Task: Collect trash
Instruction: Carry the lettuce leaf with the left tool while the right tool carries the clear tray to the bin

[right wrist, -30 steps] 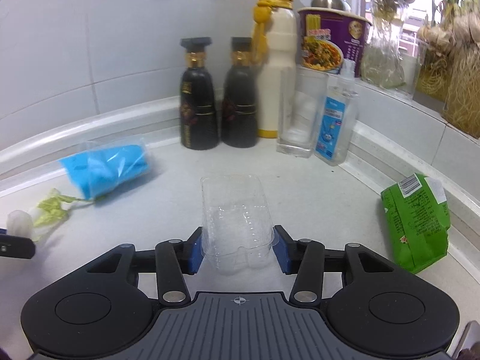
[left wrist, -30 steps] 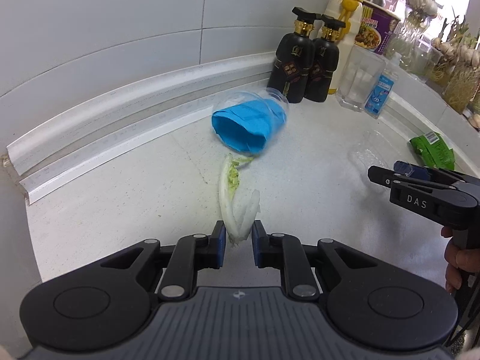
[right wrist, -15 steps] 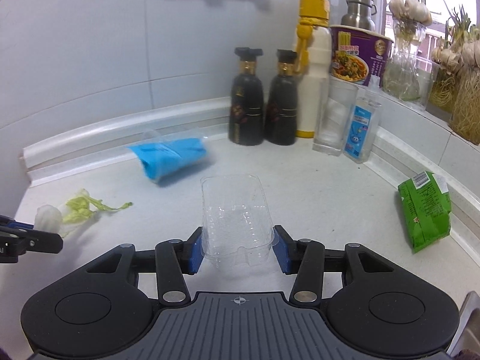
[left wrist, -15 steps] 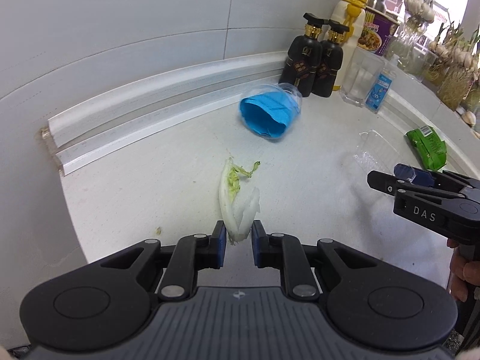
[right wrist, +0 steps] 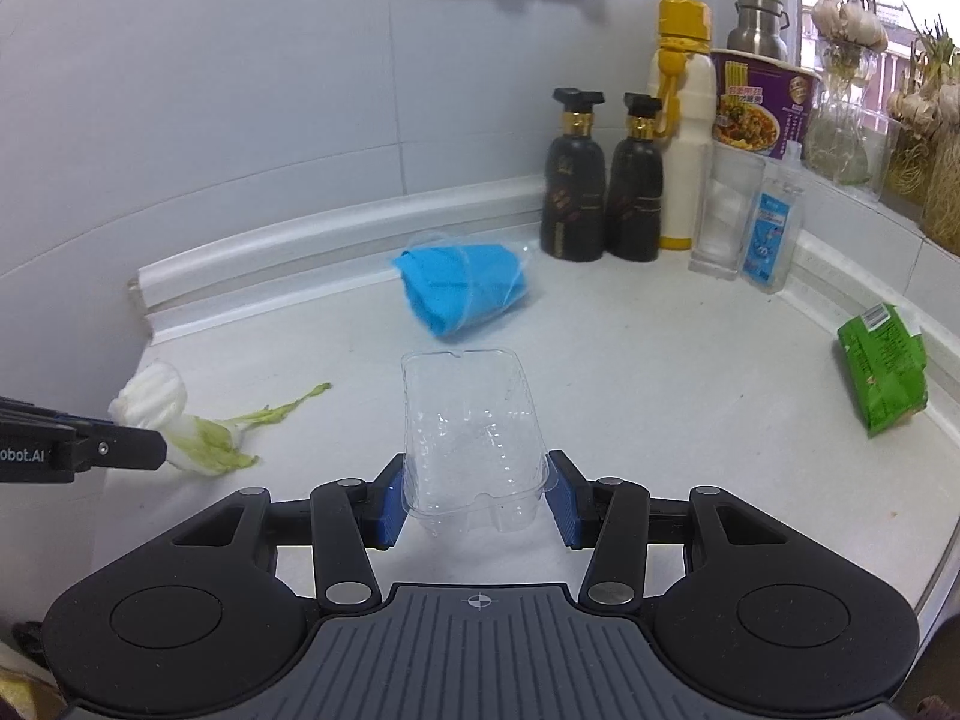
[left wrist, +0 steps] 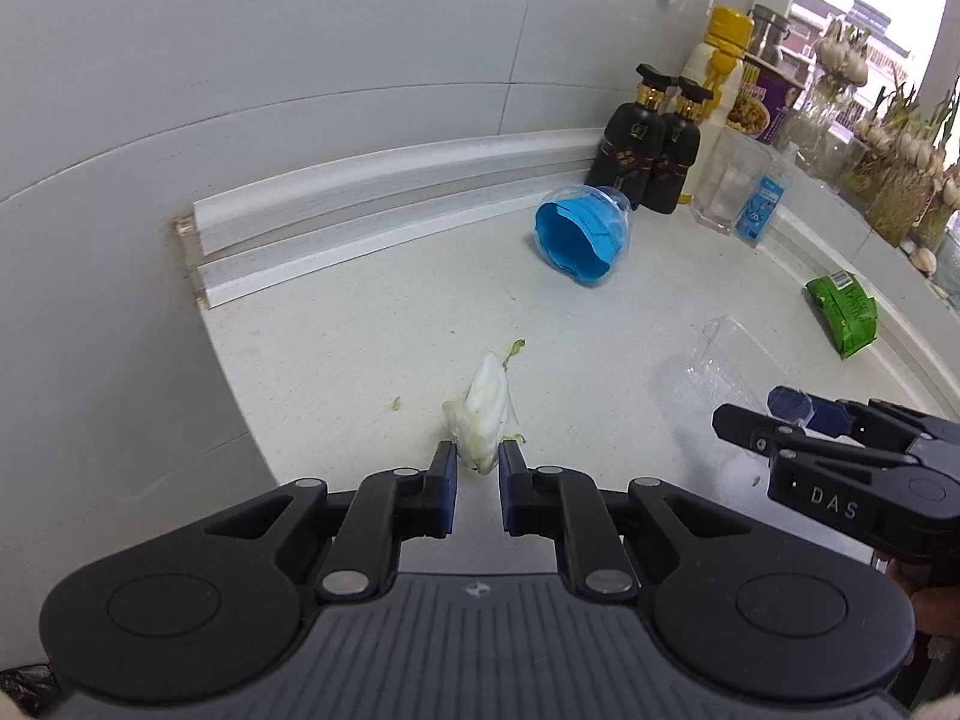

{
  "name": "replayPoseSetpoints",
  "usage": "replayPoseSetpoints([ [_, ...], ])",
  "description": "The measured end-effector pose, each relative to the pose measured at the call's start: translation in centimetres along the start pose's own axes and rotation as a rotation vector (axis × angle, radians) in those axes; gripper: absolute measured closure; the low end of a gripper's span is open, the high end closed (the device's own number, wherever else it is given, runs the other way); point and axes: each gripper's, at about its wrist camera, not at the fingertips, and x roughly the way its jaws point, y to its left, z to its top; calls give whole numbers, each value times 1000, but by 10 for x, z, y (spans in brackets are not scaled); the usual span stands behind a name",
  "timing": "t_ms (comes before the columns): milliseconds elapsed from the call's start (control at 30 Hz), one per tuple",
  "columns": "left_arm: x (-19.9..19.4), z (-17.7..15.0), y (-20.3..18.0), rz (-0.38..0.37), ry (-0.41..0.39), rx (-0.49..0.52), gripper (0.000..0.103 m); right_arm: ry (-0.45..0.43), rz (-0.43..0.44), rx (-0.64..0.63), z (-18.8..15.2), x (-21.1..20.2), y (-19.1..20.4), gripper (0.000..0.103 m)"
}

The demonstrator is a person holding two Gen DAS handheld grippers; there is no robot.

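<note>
The left tongs [left wrist: 477, 468] gripped a cabbage scrap [left wrist: 483, 414] and the right tongs [right wrist: 474, 495] gripped a clear tray [right wrist: 471, 426], both above the worktop [right wrist: 660, 372]. Beyond them lay a blue-stuffed cup [right wrist: 465, 288], well right a green packet [right wrist: 882, 372]; two dark bottles [right wrist: 603, 180] stood by the wall.

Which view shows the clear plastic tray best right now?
The right wrist view: the clear plastic tray sits centred, whole, between the right gripper jaws. The left wrist view shows only a faint glassy outline of it ahead of that gripper.
</note>
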Motion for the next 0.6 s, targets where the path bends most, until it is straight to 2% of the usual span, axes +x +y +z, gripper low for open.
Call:
replayPoseSetpoints([
  [433, -31, -6, 19, -30, -66, -82, 92, -9, 52, -18, 0, -18, 29, 57],
  [500, -37, -5, 23, -32, -79, -96, 97, -11, 63, -12, 1, -20, 30, 57],
  [600, -43, -4, 30, -29, -95, -124, 97, -8, 76, -9, 1, -22, 35, 57],
])
